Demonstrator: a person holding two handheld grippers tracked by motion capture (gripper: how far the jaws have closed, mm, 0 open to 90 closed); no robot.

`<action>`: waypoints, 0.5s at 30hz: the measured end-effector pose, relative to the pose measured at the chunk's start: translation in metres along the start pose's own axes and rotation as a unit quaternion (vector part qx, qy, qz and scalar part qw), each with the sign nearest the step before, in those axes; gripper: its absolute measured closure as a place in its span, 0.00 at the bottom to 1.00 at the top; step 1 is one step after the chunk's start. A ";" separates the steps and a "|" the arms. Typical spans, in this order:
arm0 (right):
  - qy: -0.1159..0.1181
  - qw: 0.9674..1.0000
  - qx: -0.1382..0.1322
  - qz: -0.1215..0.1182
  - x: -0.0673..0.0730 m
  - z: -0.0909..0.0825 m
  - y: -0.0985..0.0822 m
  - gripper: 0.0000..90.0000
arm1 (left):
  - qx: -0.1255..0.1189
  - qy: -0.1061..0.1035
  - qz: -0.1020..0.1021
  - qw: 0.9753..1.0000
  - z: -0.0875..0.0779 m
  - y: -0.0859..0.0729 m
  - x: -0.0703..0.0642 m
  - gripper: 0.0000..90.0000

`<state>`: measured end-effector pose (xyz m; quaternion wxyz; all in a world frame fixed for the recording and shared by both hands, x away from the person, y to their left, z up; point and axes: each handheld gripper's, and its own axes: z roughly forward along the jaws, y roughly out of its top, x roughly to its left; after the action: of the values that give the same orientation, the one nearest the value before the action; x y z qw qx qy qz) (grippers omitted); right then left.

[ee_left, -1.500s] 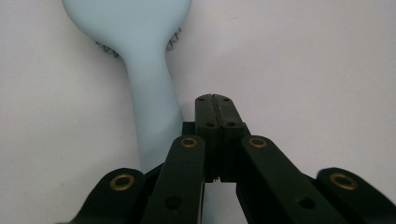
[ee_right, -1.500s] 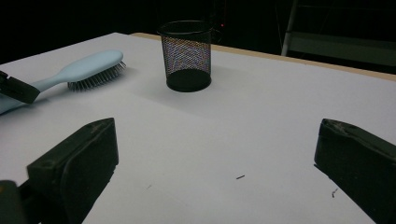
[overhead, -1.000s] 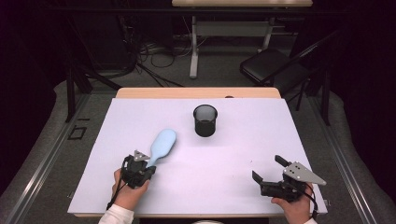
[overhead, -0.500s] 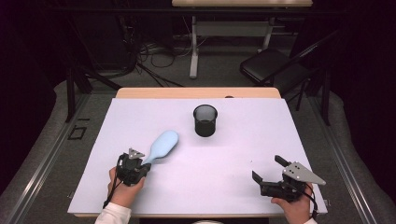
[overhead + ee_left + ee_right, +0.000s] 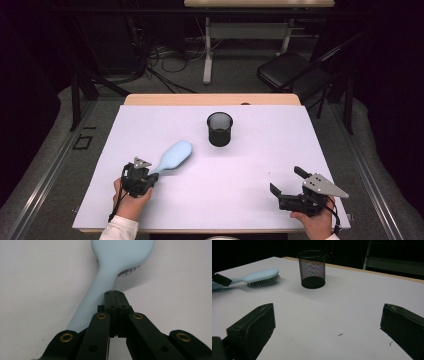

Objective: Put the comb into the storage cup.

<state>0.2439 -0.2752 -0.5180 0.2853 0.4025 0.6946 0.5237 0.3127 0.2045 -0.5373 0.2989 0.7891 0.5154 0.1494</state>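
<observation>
A light blue hairbrush [image 5: 174, 155] lies bristles down on the white table, its handle pointing at my left gripper [image 5: 152, 176]. In the left gripper view the jaws [image 5: 115, 292] are shut pad to pad with nothing between them. The brush handle [image 5: 100, 287] runs past just to their left and underneath. A black mesh cup [image 5: 220, 129] stands upright at the middle of the table, beyond the brush. My right gripper [image 5: 286, 180] rests near the front right edge, open, with bare table between its fingers [image 5: 254, 325]. It faces the cup [image 5: 312, 268] and brush [image 5: 259, 276].
The white table sheet [image 5: 260, 160] has a wooden strip [image 5: 210, 99] along its far edge. Beyond it are a dark chair [image 5: 287, 72], a desk frame and loose cables on the floor. A tiny dark speck [image 5: 340, 334] lies on the sheet.
My left gripper has edged slightly to the left, and the brush's handle end has swung a little with it. The right gripper and the cup have stayed put.
</observation>
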 end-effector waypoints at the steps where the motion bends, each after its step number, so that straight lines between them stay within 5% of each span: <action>1: 0.001 1.000 0.000 0.000 0.000 0.000 0.000 0.00 | 0.000 0.000 0.000 1.000 0.000 0.000 0.000 1.00; 15: 0.002 1.000 0.000 0.002 0.001 0.001 0.000 0.00 | -0.017 -0.017 0.001 1.000 -0.006 0.001 -0.004 0.98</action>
<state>0.2439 -0.2744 -0.5184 0.2830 0.4025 0.6942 0.5254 0.3083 0.2025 -0.5322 0.3206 0.7868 0.5072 0.1447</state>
